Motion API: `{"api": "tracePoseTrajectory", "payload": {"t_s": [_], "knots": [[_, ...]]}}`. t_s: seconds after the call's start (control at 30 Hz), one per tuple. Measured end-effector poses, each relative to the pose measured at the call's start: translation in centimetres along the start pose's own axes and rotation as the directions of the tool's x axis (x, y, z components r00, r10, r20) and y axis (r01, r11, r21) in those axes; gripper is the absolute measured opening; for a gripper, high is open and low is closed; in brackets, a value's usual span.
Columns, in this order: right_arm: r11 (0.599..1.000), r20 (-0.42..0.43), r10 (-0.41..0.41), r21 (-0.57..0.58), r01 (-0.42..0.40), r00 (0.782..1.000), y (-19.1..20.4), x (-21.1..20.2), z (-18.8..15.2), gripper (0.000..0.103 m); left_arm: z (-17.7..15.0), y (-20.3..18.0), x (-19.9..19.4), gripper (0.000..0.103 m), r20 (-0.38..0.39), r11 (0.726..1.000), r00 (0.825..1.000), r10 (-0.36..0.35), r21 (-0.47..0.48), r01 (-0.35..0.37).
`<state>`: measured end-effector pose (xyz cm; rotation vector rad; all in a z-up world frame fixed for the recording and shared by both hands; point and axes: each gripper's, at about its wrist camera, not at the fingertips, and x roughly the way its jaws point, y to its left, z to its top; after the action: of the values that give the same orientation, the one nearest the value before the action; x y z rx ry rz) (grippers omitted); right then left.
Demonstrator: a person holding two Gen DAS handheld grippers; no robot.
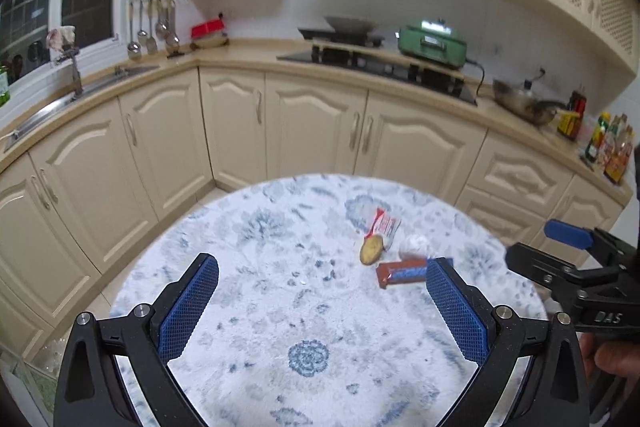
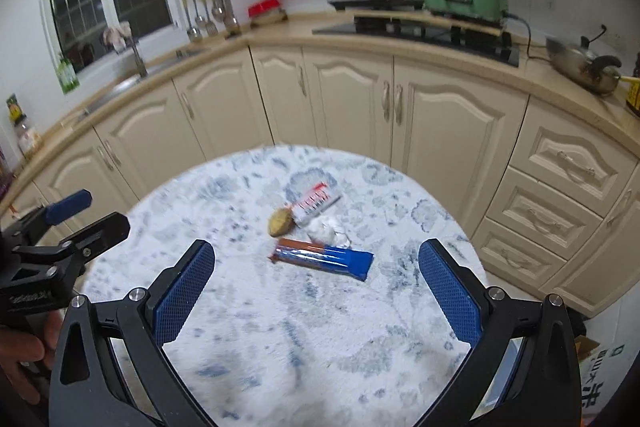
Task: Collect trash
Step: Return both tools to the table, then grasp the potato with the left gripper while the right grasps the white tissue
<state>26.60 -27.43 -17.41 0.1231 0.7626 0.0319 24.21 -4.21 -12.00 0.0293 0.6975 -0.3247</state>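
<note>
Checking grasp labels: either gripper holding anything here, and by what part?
Nothing held. Left gripper and right gripper are both open above the table; the candy bar wrapper lies untouched.

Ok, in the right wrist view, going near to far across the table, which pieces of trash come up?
Blue and brown candy bar wrapper → crumpled white tissue → brownish round scrap → red and white wrapper.

Brown-and-blue wrapper (image 2: pixel 322 258), blue-patterned white tablecloth (image 2: pixel 280 339)
</note>
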Motion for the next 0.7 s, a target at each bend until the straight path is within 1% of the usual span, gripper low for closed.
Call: {"api": "tracePoseTrajectory", "payload": {"t_s": [0.13, 0.23, 0.33, 0.4, 0.43, 0.47, 0.5, 0.53, 0.57, 0.63, 0.67, 0.7], "knots": [[1.0, -0.059, -0.012, 0.006, 0.012, 0.998, -1.1, 4.4, 0.0, 0.103, 1.3, -0.4, 4.8, 0.102, -0.058, 0.999, 0.998, -0.005, 0.035, 0.007], [1.0, -0.102, 0.002, 0.008, -0.001, 0.995, -1.7, 7.5, 0.0, 0.099, 1.9, -0.8, 8.0, 0.102, -0.095, 0.999, 0.995, -0.007, 0.048, 0.012], [1.0, -0.151, -0.007, -0.013, 0.005, 0.989, -1.8, 10.7, 0.0, 0.093, 2.3, -1.3, 11.3, 0.102, -0.133, 0.999, 0.991, -0.008, 0.05, 0.015], [1.0, -0.17, 0.002, -0.016, -0.005, 0.986, -2.1, 12.4, -0.1, 0.085, 2.9, -1.2, 13.4, 0.102, -0.156, 0.998, 0.988, -0.007, 0.059, 0.017], [1.0, -0.18, 0.01, -0.018, -0.013, 0.984, -2.1, 13.2, -0.2, 0.083, 2.7, -1.4, 14.0, 0.102, -0.161, 0.998, 0.987, -0.004, 0.062, 0.015], [1.0, -0.189, 0.011, -0.026, -0.016, 0.982, -2.1, 14.0, -0.2, 0.079, 2.9, -1.4, 15.1, 0.102, -0.172, 0.998, 0.985, -0.004, 0.069, 0.016], [0.999, -0.196, 0.011, -0.034, -0.018, 0.981, -2.1, 14.5, -0.2, 0.072, 3.1, -1.4, 15.8, 0.102, -0.179, 0.997, 0.984, -0.006, 0.071, 0.019], [0.999, -0.207, 0.015, -0.047, -0.026, 0.978, -1.9, 15.2, -0.3, 0.068, 2.9, -1.4, 16.3, 0.102, -0.183, 0.997, 0.983, -0.009, 0.07, 0.022], [0.998, -0.217, 0.021, -0.06, -0.035, 0.976, -1.8, 15.7, -0.4, 0.062, 2.9, -1.5, 17.3, 0.102, -0.193, 0.997, 0.981, -0.01, 0.068, 0.024], [0.996, -0.206, 0.028, -0.081, -0.046, 0.978, -1.5, 15.9, -0.5, 0.053, 3.1, -1.6, 18.5, 0.102, -0.206, 0.997, 0.978, -0.015, 0.07, 0.03], [0.995, -0.203, 0.036, -0.086, -0.054, 0.979, -1.4, 15.8, -0.4, 0.042, 3.0, -1.8, 18.9, 0.102, -0.21, 0.997, 0.977, -0.018, 0.073, 0.035], [0.995, -0.196, 0.041, -0.087, -0.058, 0.98, -1.4, 15.7, -0.4, 0.038, 3.1, -2.0, 19.5, 0.102, -0.216, 0.996, 0.976, -0.022, 0.082, 0.041]]}}
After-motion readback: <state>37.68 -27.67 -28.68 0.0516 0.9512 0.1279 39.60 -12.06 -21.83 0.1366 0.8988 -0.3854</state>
